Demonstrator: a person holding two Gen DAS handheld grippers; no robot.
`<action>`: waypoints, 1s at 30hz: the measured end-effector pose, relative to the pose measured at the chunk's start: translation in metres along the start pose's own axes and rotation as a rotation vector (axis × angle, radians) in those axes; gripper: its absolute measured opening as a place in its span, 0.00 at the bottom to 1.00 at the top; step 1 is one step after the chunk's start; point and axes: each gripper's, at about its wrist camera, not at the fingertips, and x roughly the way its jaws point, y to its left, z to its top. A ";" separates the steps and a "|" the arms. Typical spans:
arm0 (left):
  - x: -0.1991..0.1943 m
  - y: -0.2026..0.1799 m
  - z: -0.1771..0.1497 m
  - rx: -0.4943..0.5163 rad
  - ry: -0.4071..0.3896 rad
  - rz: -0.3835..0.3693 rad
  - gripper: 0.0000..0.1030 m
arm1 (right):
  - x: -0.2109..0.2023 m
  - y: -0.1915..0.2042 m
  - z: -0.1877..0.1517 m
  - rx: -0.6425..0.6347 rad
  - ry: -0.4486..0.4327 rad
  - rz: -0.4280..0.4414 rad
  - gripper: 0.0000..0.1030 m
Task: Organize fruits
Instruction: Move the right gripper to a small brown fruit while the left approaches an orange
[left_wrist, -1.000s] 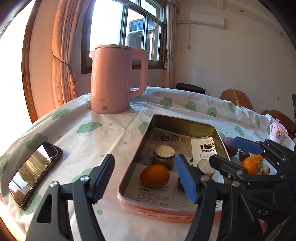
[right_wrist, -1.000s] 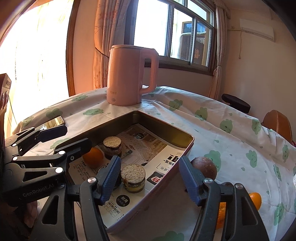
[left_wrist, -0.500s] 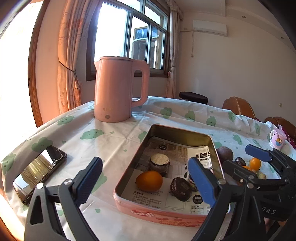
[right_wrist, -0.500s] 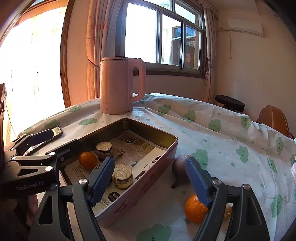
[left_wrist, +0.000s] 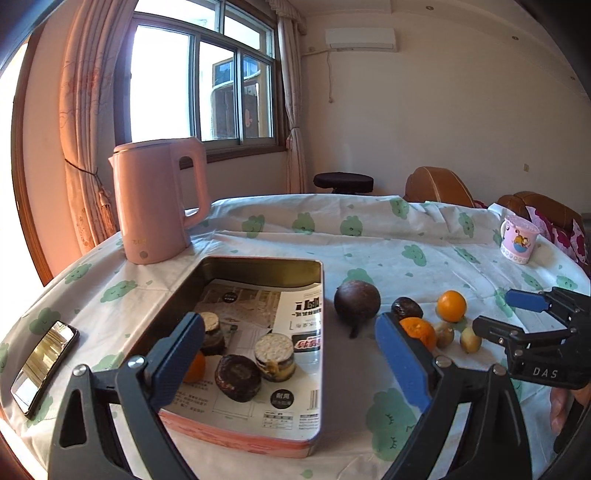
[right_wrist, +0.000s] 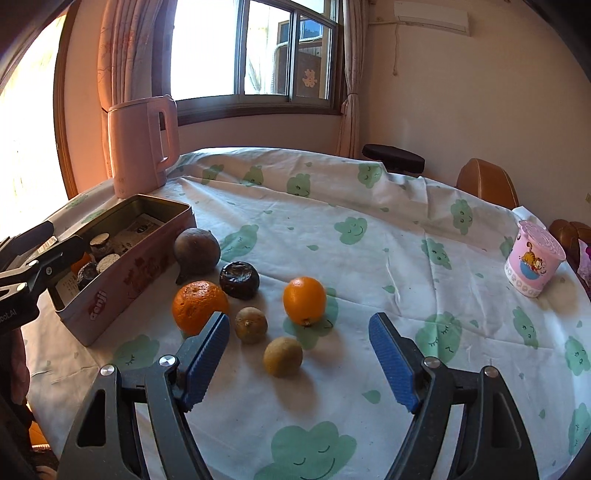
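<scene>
My left gripper (left_wrist: 291, 354) hangs open over the near end of the pink tin (left_wrist: 320, 314), gripping nothing. In the tin lie an orange (left_wrist: 195, 365), a dark round piece (left_wrist: 238, 376) and two cracker-topped cakes (left_wrist: 275, 356). My right gripper (right_wrist: 299, 347) hovers low over loose fruit on the cloth, its jaws closing. A small brown fruit (right_wrist: 282, 356) lies between its fingers, untouched by the pads. Ahead lie another small brown fruit (right_wrist: 251, 324), two oranges (right_wrist: 199, 304) (right_wrist: 304, 299), a dark wrinkled fruit (right_wrist: 239, 278) and a dark purple round fruit (right_wrist: 197, 251).
A pink kettle (left_wrist: 159, 203) stands behind the tin. A phone (left_wrist: 44, 365) lies near the table's left edge. A pink cup (right_wrist: 533, 258) stands at the far right. Chairs and a stool ring the far side of the clothed table (right_wrist: 369, 206).
The left gripper's jaws widened and it drew back from the tin, where a dark round piece now lies in plain view. The right gripper swung right from the tin to the loose fruit.
</scene>
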 end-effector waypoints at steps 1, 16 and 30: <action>0.000 -0.008 0.000 0.017 0.000 -0.008 0.93 | 0.003 -0.003 -0.001 0.011 0.016 0.014 0.62; 0.032 -0.079 0.002 0.183 0.126 -0.106 0.81 | 0.033 -0.007 -0.008 0.030 0.169 0.093 0.43; 0.060 -0.092 -0.003 0.210 0.259 -0.180 0.57 | 0.036 -0.017 -0.009 0.080 0.176 0.117 0.28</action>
